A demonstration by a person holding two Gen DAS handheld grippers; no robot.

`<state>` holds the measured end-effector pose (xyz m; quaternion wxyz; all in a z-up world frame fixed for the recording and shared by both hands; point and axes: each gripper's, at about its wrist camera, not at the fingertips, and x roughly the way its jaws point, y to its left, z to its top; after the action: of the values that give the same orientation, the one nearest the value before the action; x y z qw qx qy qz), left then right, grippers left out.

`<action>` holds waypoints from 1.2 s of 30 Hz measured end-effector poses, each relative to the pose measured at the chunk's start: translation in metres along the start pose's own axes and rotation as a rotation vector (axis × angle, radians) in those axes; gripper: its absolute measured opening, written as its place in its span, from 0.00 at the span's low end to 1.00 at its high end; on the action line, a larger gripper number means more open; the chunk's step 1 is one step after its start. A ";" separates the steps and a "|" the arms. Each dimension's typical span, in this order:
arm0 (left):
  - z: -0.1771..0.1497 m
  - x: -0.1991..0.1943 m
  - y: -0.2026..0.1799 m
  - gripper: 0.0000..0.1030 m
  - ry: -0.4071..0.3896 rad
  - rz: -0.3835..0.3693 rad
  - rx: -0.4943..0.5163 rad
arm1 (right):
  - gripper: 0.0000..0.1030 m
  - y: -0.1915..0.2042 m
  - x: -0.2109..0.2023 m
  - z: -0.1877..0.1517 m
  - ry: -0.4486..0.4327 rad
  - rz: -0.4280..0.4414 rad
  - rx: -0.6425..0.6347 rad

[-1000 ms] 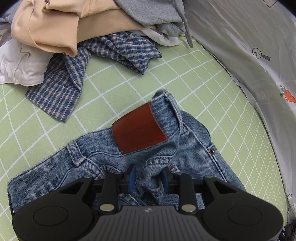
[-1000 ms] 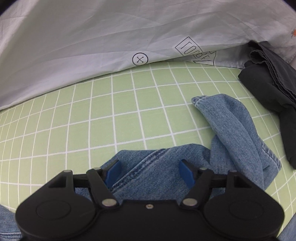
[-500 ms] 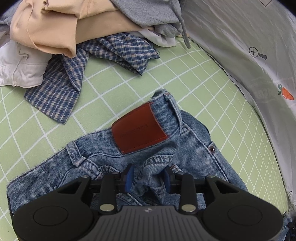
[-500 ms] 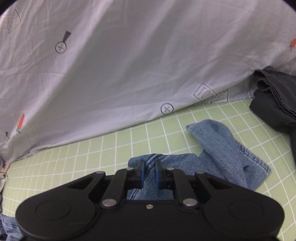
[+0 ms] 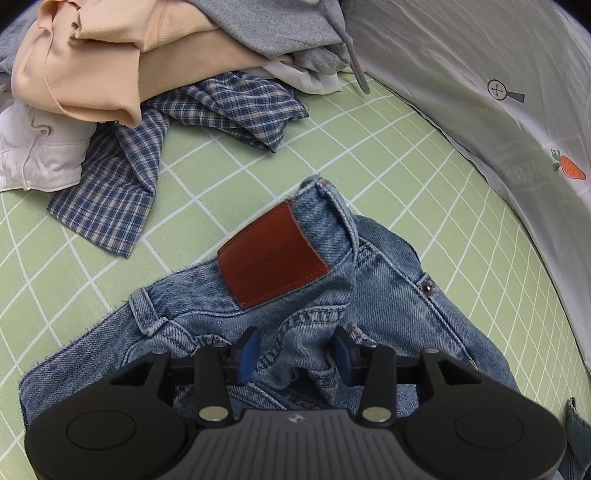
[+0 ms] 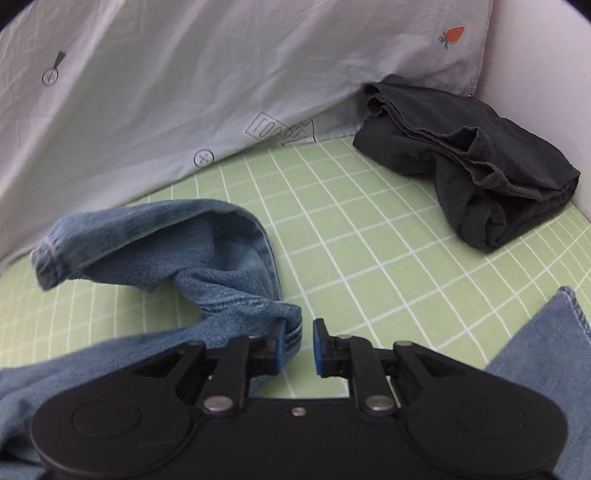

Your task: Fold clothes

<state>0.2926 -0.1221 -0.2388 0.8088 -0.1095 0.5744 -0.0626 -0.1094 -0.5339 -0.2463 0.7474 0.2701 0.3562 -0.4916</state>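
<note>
Light blue jeans (image 5: 388, 295) lie crumpled on the green checked sheet (image 5: 229, 177), with the brown leather patch (image 5: 271, 258) facing up. My left gripper (image 5: 294, 354) hangs over the waistband. Its fingers stand apart, and a bunch of denim rises loosely between them. In the right wrist view a jeans leg (image 6: 166, 243) curls off to the left. Its hem edge rests against the left pad of my right gripper (image 6: 298, 347). That gripper's fingers stand slightly apart, and green sheet shows between the denim and the right pad.
A pile of clothes lies at the far left: a peach garment (image 5: 92, 62), a grey hoodie (image 5: 280, 26), a white garment (image 5: 40, 155) and a blue plaid shirt (image 5: 122, 177). A grey printed sheet (image 6: 184, 74) walls the back. A folded dark garment (image 6: 476, 158) lies at the back right. More denim (image 6: 546, 369) is at the lower right.
My left gripper's fingers have spread wider around the waistband bunch. My right gripper shut on the jeans leg, swung right dragging it along, and now has a gap beside the denim.
</note>
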 end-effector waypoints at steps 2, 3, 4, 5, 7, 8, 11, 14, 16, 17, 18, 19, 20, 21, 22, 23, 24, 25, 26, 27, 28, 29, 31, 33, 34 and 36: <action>0.000 0.000 0.000 0.44 0.000 0.001 0.005 | 0.70 0.013 0.001 -0.005 -0.012 -0.028 -0.085; 0.001 0.000 -0.001 0.45 0.000 0.005 0.011 | 0.78 0.022 0.003 -0.005 -0.023 -0.035 -0.146; 0.002 0.001 -0.002 0.46 0.000 0.009 0.017 | 0.79 0.032 0.005 -0.005 -0.034 -0.042 -0.206; 0.003 0.001 -0.003 0.46 0.001 0.014 0.022 | 0.86 0.041 0.008 -0.006 -0.044 -0.049 -0.266; 0.005 0.003 -0.006 0.48 0.000 0.027 0.030 | 1.00 0.060 0.012 -0.006 -0.066 -0.062 -0.387; 0.006 0.004 -0.007 0.49 -0.003 0.035 0.035 | 1.00 0.070 0.014 -0.006 -0.077 -0.069 -0.447; 0.012 0.008 -0.012 0.66 -0.024 0.101 0.066 | 1.00 0.098 0.020 -0.007 -0.109 -0.089 -0.628; 0.019 0.016 -0.016 0.95 -0.068 0.226 0.122 | 1.00 0.127 0.027 -0.008 -0.141 -0.109 -0.809; 0.024 0.021 -0.014 0.96 -0.078 0.249 0.149 | 1.00 0.145 0.031 -0.008 -0.160 -0.122 -0.923; 0.027 0.023 -0.013 0.96 -0.074 0.244 0.151 | 1.00 0.146 0.035 -0.005 -0.148 -0.119 -0.915; 0.028 0.024 -0.013 0.97 -0.074 0.246 0.162 | 1.00 0.147 0.040 -0.002 -0.135 -0.116 -0.906; 0.029 0.025 -0.013 1.00 -0.076 0.250 0.177 | 1.00 0.147 0.044 0.002 -0.123 -0.114 -0.898; 0.030 0.026 -0.013 1.00 -0.079 0.255 0.192 | 1.00 0.148 0.048 0.005 -0.112 -0.110 -0.888; 0.030 0.026 -0.013 1.00 -0.082 0.257 0.205 | 1.00 0.146 0.049 0.009 -0.116 -0.105 -0.863; 0.030 0.027 -0.013 1.00 -0.086 0.257 0.217 | 1.00 0.143 0.050 0.012 -0.120 -0.101 -0.840; 0.031 0.027 -0.013 1.00 -0.088 0.256 0.221 | 1.00 0.140 0.050 0.014 -0.135 -0.111 -0.822; 0.031 0.027 -0.013 1.00 -0.089 0.256 0.221 | 1.00 0.137 0.050 0.017 -0.164 -0.139 -0.799; 0.032 0.028 -0.013 1.00 -0.091 0.255 0.222 | 1.00 0.132 0.050 0.021 -0.193 -0.176 -0.771; 0.032 0.028 -0.013 1.00 -0.091 0.254 0.222 | 1.00 0.128 0.051 0.026 -0.222 -0.214 -0.743; 0.033 0.028 -0.013 1.00 -0.090 0.252 0.222 | 1.00 0.119 0.050 0.031 -0.245 -0.252 -0.701; 0.033 0.029 -0.012 1.00 -0.088 0.249 0.223 | 1.00 0.114 0.049 0.040 -0.257 -0.286 -0.653; 0.033 0.029 -0.012 1.00 -0.088 0.246 0.227 | 1.00 0.104 0.049 0.050 -0.253 -0.327 -0.594; 0.032 0.029 -0.013 1.00 -0.093 0.245 0.246 | 1.00 0.086 0.050 0.068 -0.242 -0.408 -0.480; 0.029 0.029 -0.014 1.00 -0.103 0.251 0.261 | 1.00 0.069 0.051 0.073 -0.214 -0.475 -0.444; 0.028 0.029 -0.015 1.00 -0.108 0.254 0.268 | 1.00 0.062 0.052 0.072 -0.202 -0.505 -0.435; 0.026 0.029 -0.017 1.00 -0.121 0.265 0.283 | 1.00 0.049 0.047 0.065 -0.181 -0.547 -0.412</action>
<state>0.3272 -0.1425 -0.2525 0.8503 0.0784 0.5196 -0.0290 -0.0337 -0.5904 -0.2424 0.6554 -0.0361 0.4394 -0.6132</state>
